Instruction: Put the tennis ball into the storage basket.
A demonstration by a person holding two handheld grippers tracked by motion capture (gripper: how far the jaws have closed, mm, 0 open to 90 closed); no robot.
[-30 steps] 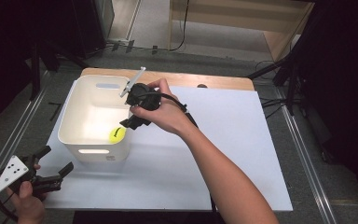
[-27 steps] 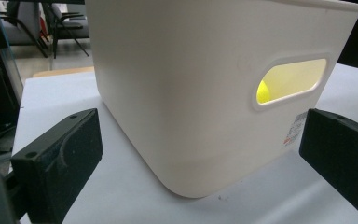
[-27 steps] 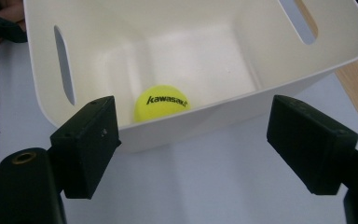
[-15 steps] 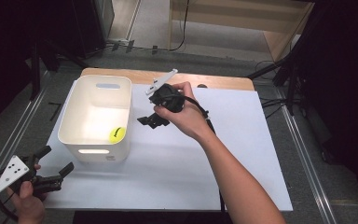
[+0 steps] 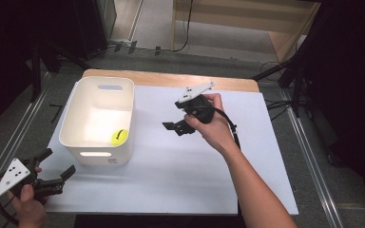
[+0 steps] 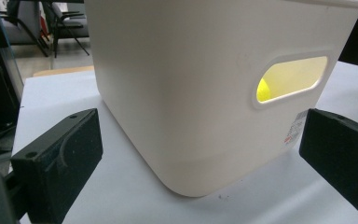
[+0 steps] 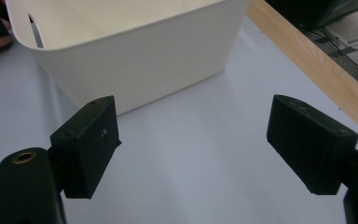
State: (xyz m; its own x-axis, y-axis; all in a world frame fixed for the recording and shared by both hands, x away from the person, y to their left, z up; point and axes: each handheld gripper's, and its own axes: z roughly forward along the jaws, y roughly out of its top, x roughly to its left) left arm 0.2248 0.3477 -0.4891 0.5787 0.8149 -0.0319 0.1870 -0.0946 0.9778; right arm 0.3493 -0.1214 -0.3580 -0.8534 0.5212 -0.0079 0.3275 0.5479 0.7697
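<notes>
White bin (image 5: 98, 124) standing near the left edge of the counter (image 5: 180, 180), long axis running away from the person; broad bare sheet open to its right and front. Yellow ball (image 5: 118, 137) lying inside at the near right corner, glowing through the handle slot (image 6: 291, 78). Right tongs (image 5: 177, 127) now out over the open sheet, clear of the bin, a second ago above it; gaping, empty. Left tongs (image 5: 57, 171) unmoved at the near left corner, spread wide, empty.
</notes>
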